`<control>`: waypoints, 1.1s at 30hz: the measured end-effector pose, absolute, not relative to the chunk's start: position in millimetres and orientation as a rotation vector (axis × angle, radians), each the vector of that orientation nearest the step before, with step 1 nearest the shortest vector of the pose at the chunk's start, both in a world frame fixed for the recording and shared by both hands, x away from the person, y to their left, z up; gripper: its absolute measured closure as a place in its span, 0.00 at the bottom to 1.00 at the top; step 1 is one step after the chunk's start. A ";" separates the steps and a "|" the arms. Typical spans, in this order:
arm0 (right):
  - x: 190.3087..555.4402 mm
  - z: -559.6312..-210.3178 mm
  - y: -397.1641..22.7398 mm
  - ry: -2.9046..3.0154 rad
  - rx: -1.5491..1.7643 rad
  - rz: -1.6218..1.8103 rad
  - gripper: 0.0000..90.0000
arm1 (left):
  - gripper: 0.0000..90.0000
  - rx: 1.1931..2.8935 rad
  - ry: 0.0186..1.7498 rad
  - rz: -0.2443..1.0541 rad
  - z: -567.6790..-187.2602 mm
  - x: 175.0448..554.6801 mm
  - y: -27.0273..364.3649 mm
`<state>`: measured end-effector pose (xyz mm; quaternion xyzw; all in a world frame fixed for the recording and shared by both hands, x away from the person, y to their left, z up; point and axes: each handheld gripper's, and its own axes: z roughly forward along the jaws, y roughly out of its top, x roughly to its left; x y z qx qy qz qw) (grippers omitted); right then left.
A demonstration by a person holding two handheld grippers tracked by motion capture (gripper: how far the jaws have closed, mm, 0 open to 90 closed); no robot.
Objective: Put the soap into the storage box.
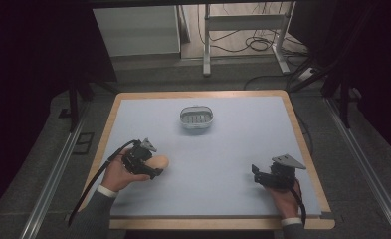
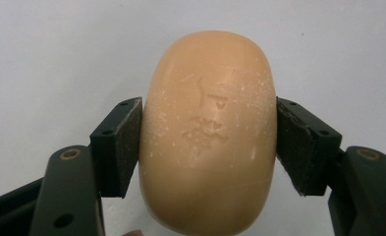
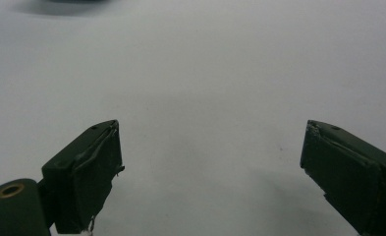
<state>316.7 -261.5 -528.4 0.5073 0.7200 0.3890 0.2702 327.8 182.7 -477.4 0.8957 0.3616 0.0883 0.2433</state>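
Observation:
An oval tan bar of soap sits between the jaws of my left gripper, and both pads press on its sides. In the high view the soap sticks out to the right of the left gripper, low over the left part of the pale blue mat. My right gripper rests at the mat's right front, jaws pointing left. Its jaws stand wide apart in the right gripper view, with bare mat between them.
A small oval soap dish with a slotted insert stands at the mat's far middle. The mat lies on a wooden table. Beyond the far edge are white table legs and cables on the floor.

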 end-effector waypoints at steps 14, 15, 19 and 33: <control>316.7 -528.4 -261.5 1.940 1.367 1.049 0.10 | 0.35 2.428 0.974 0.267 -465.6 335.4 179.1; 316.7 -528.4 -261.4 1.940 1.367 1.049 0.10 | 0.35 2.428 0.975 0.267 -464.8 336.2 178.5; 316.8 -528.4 -261.5 1.940 1.367 1.049 0.10 | 0.35 2.426 0.972 0.263 -463.1 340.3 177.1; 317.0 -528.5 -261.4 1.940 1.368 1.048 0.10 | 0.35 2.424 0.966 0.281 -456.5 351.5 169.7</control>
